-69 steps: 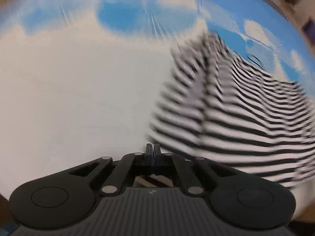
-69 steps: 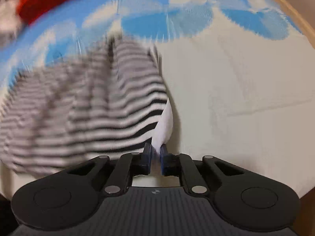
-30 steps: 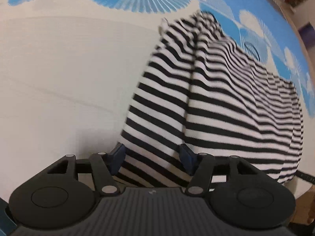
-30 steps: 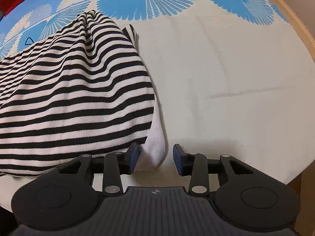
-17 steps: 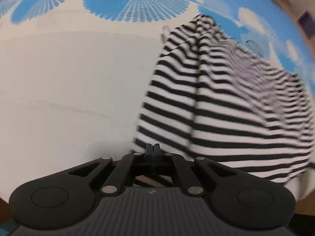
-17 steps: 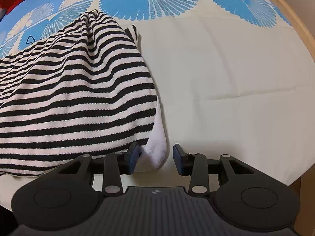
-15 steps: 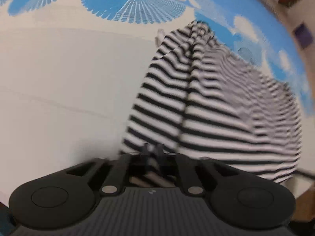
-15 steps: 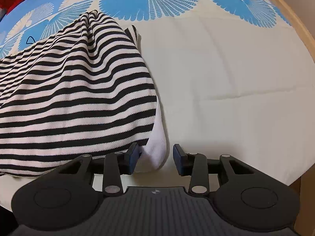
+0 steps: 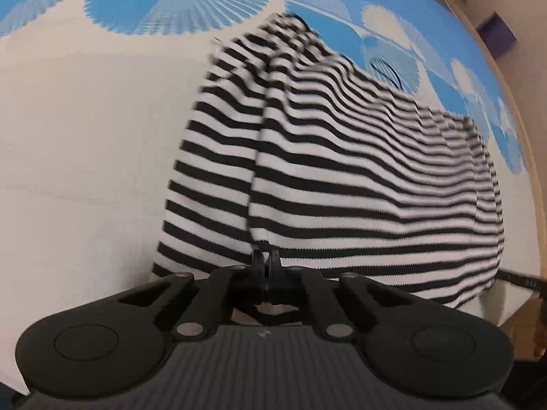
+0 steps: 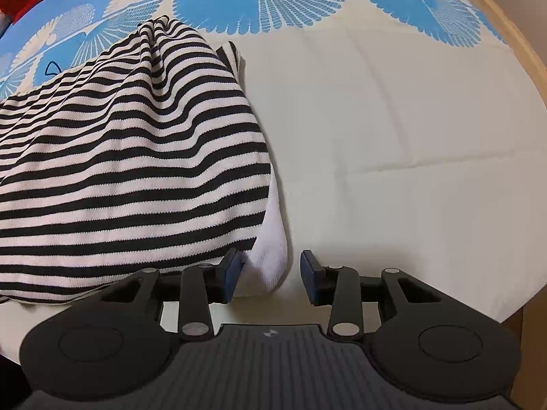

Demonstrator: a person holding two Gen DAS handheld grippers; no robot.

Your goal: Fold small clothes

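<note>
Striped garment (image 9: 342, 171) pinched by left gripper (image 9: 265, 259); right gripper (image 10: 270, 271) fingers apart

Striped garment on the cloth, between two grippers

The black-and-white striped knit garment (image 10: 130, 157) lies on the blue-and-cream printed tablecloth (image 10: 393, 119), ahead-left of the right gripper (image 10: 270, 270) and ahead-right of the left gripper (image 9: 266, 262).

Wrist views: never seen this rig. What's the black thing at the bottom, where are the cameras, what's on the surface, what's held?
No robot here: a person holds a pair of tongs in each hand, each with a fisheye camera looking along its fingers. The black shape at the bottom is the tongs themselves. On the blue-and-cream cloth lies a striped garment. The left tongs are shut, pinching its near edge. The right tongs are open, with the garment's white corner between the fingers, not gripped.
</note>
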